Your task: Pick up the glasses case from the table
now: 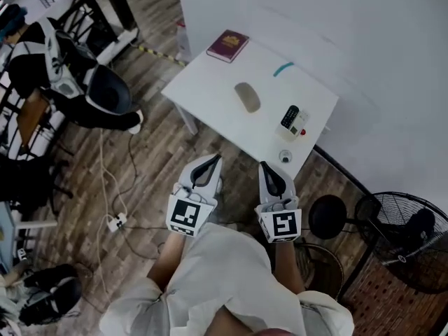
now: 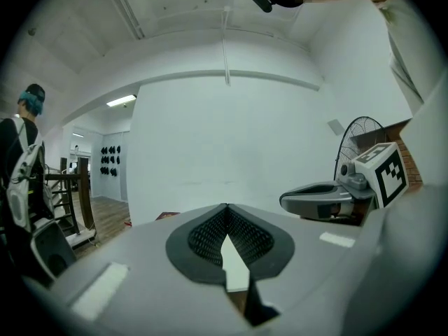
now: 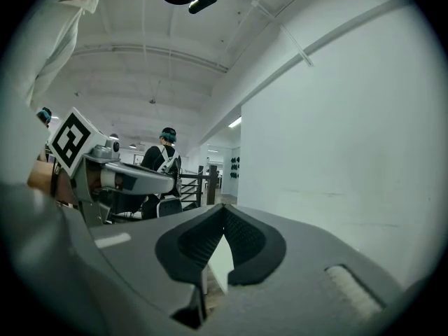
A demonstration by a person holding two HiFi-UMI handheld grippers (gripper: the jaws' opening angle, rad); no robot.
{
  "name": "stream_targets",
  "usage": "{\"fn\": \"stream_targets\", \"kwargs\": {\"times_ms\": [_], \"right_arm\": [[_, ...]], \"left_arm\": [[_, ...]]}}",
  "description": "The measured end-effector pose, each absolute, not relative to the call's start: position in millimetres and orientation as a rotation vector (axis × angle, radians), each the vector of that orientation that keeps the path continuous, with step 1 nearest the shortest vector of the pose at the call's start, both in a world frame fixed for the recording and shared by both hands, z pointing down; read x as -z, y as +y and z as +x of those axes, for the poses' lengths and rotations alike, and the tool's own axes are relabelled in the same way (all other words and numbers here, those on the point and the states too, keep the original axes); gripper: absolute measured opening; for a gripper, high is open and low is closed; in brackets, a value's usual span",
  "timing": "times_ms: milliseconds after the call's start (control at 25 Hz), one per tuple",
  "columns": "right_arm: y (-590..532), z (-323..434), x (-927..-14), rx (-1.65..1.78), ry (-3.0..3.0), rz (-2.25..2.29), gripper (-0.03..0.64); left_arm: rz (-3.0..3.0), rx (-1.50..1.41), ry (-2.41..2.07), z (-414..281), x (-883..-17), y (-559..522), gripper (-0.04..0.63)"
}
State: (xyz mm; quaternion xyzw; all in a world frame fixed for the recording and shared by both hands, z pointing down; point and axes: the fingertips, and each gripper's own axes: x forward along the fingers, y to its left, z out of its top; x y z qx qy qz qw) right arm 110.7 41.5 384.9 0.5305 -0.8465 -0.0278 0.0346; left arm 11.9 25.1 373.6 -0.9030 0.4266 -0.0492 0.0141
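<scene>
Glasses case (image 1: 247, 97): beige oval, lying flat near the middle of the white bench (image 1: 210, 82), nothing touching it.
Neighbours: maroon booklet (image 1: 228, 45) at the far corner; white device (image 1: 294, 121) with a red button towards the right edge — both apart from the case.
Left tongs (image 1: 215, 159): tips pressed together, empty, level, just short of the bench's near edge.
Right tongs (image 1: 264, 164): likewise pinched together with nothing between — beside the left pair.

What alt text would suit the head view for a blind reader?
Seen from above, a person holds the left claw and right claw, both shut, short of a white table bearing a beige glasses case and a maroon book.
</scene>
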Motion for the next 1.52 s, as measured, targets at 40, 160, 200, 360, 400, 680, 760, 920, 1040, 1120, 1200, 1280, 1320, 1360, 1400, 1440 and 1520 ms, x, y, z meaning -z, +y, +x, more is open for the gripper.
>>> {"fn": "stream_targets", "kwargs": {"times_ms": [40,160,200,360,400,680,760,920,1040,1120,1200,1280,1320,1360,1400,1440,1520], "right_arm": [[33.2,110.0,-387.5,0.078,-2.594,1.635,0.004],[7.9,108.0,-397.4,0.028,-2.553,1.657,0.005],[-0.9,106.9,-398.7,0.016,-2.541,1.665,0.005],[-37.3,99.8,-397.4,-0.001,-2.506,1.687,0.005],[-46.2,98.1,-397.5,-0.003,-2.498,1.691,0.005],[-98.6,84.4,-396.8,-0.002,-2.447,1.712,0.005],[-110.7,82.9,-400.1,-0.011,-2.424,1.716,0.005],[-134.2,79.8,-401.1,-0.022,-2.395,1.737,0.005],[-148.8,81.7,-408.5,-0.037,-2.369,1.743,0.005],[-154.9,83.6,-415.9,-0.056,-2.352,1.745,0.011],[-160.4,86.8,-422.5,-0.077,-2.339,1.746,0.014],[-167.4,90.4,-427.8,-0.090,-2.326,1.750,0.015],[-170.7,92.0,-430.9,-0.098,-2.317,1.751,0.015],[-173.9,93.2,-434.3,-0.105,-2.308,1.750,0.017],[-176.8,93.9,-437.9,-0.112,-2.300,1.746,0.020],[-179.5,94.1,-441.6,-0.118,-2.293,1.739,0.023],[-184.3,94.3,-448.8,-0.136,-2.280,1.726,0.029]], "left_arm": [[-2.818,0.152,1.324,11.2,-376.0,15.9,0.018],[-2.846,0.173,1.296,8.8,-383.9,-12.4,0.018],[-2.854,0.177,1.281,8.1,-384.3,-21.8,0.018],[-2.879,0.176,1.245,0.6,-382.3,-59.4,0.018],[-2.882,0.177,1.236,-1.3,-381.8,-68.8,0.018],[-2.932,0.181,1.207,-17.6,-387.7,-123.9,0.018],[-2.953,0.192,1.198,-20.0,-392.6,-136.4,0.018],[-2.996,0.194,1.178,-22.6,-401.6,-160.6,0.017],[-3.009,0.206,1.163,-21.7,-409.4,-176.6,0.017],[-3.021,0.222,1.164,-21.5,-417.1,-183.8,0.018],[-3.028,0.237,1.162,-20.2,-422.8,-190.5,0.018],[-3.029,0.248,1.152,-17.9,-426.0,-197.6,0.018],[-3.032,0.253,1.147,-16.8,-428.1,-200.9,0.018],[-3.037,0.258,1.144,-15.9,-430.7,-204.1,0.018],[-3.044,0.264,1.144,-15.2,-433.8,-207.1,0.018],[-3.051,0.272,1.145,-14.8,-437.1,-209.8,0.018],[-3.062,0.290,1.147,-13.9,-443.4,-214.2,0.018]]}}
